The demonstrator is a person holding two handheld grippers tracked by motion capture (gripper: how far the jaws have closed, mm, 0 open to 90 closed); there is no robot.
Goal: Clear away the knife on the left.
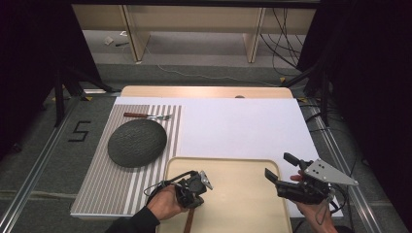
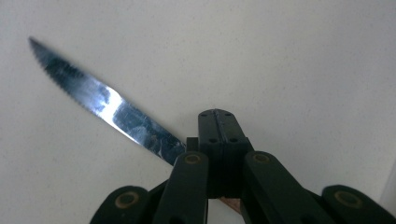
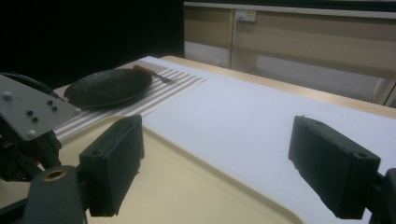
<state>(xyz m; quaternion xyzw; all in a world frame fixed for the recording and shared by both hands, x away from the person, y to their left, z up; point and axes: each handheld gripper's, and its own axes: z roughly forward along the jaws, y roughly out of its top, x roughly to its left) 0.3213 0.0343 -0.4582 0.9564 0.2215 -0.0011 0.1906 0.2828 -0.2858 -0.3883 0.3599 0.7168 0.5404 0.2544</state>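
Over the beige tray (image 1: 272, 213), left gripper (image 2: 218, 122) is clamped on the knife (image 2: 105, 105) handle (blade sticking out sideways), while right gripper (image 1: 282, 171) hangs wide open nearby.

Knife (image 2: 109, 109) in left gripper (image 2: 219, 122): glossy serrated metal blade, wooden handle. Matt black plastic jaws. Tray (image 1: 233, 167) beneath: smooth, matt.

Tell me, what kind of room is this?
Probably a lab or test room set up like a dining table: a plate and fork on a striped mat, with loose cables on the floor behind.
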